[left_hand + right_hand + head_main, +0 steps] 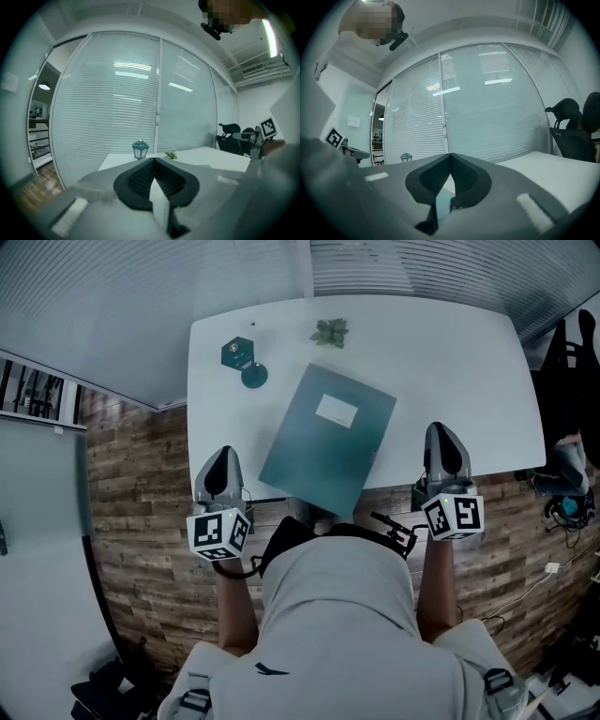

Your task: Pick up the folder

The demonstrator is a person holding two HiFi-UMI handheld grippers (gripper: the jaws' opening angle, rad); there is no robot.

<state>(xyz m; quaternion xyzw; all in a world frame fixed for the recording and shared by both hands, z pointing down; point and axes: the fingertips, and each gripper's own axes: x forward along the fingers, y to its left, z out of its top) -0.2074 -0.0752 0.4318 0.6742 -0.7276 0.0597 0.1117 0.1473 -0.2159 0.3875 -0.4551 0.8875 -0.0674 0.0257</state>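
In the head view the folder [328, 439] lies flat and turned diagonally in the middle of the table [469, 381]. Its near corner reaches over the near edge, toward the person. The left gripper [223, 454] is at the near-left corner and the right gripper [442, 430] is at the near edge further right. Each is beside the folder, not touching it.

In the left gripper view the jaws are pressed together with nothing between them. A small lantern [140, 149] and a plant [170, 154] stand by the far edge.

In the right gripper view the jaws are also together and empty.

I think the risk is this: closed jaws would only push the folder. A flat folder gives little to grasp, so a push may slide it toward the lantern, or tip it off the near edge.
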